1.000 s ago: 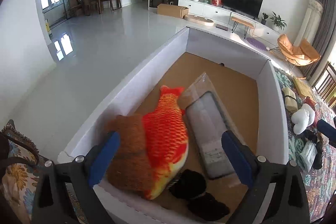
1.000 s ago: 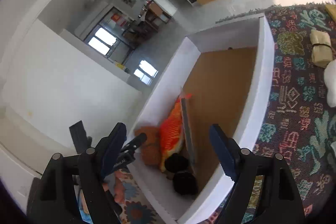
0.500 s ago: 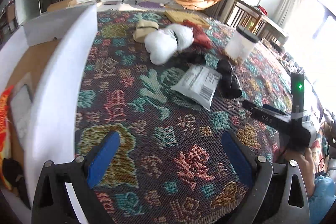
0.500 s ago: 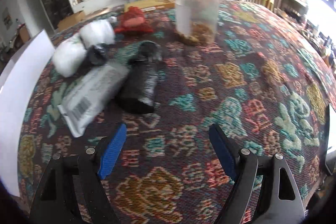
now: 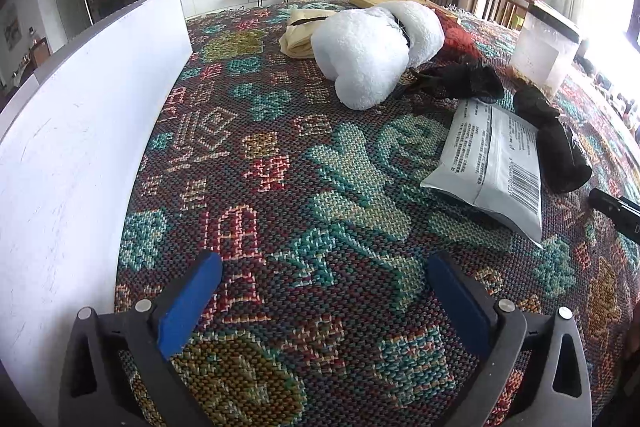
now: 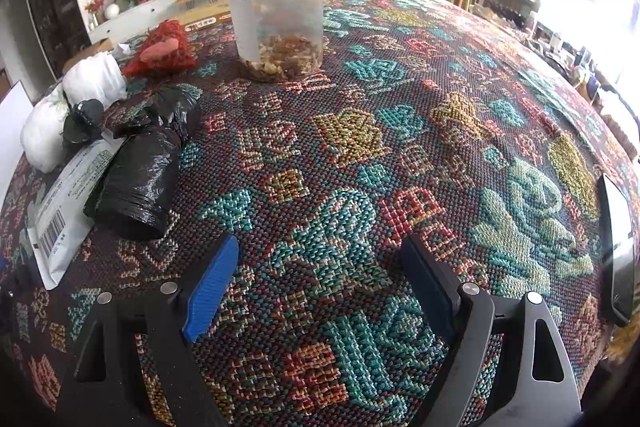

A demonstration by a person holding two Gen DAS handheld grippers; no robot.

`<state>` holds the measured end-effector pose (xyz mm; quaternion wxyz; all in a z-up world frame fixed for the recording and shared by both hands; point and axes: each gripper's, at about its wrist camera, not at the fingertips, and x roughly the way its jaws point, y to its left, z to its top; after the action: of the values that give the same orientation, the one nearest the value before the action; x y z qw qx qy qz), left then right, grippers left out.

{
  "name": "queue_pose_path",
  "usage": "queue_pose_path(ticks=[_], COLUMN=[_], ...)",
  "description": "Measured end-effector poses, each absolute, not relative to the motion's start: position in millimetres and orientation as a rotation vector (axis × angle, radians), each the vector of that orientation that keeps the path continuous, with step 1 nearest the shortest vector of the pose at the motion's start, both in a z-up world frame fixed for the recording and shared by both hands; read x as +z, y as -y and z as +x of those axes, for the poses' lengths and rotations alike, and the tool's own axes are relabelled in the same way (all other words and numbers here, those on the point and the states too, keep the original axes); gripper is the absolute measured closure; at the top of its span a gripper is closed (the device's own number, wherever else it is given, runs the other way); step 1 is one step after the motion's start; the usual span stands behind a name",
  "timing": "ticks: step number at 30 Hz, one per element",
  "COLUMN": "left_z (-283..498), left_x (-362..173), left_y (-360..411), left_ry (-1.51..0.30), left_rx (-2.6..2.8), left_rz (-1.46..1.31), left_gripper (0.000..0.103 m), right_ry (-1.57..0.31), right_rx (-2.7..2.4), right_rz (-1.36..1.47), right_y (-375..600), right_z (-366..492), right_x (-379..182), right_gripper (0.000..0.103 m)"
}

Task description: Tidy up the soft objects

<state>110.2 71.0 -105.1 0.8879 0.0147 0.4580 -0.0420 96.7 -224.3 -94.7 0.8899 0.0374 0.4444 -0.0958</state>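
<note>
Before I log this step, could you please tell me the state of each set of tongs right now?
Left tongs: open, just opened wider, nothing between them.
Right tongs: open, holding nothing.

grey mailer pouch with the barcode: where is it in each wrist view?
Left wrist: grey mailer pouch right of centre, barcode end nearest the camera, lying flat on the patterned cloth.
Right wrist: the pouch at the far left edge, barcode low.
Shared landmark: the black plastic bundle lying against its side in both.
</note>
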Motion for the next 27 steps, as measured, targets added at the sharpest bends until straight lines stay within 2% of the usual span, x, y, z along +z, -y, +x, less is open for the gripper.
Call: queue_pose_path(ticks=[27], left_z=[110.0], left_x=[-105.2], left_y=[-73.6], left_ry=[-0.951], left_rx=[-0.087], left_rz=[0.023], left_gripper=[0.0], right_ry=[-0.923], right_rx=[-0.199], right_rz=[0.077], right_y=[221.2], right_z=[96.6], right_x=[-93.6], right_gripper=[0.015])
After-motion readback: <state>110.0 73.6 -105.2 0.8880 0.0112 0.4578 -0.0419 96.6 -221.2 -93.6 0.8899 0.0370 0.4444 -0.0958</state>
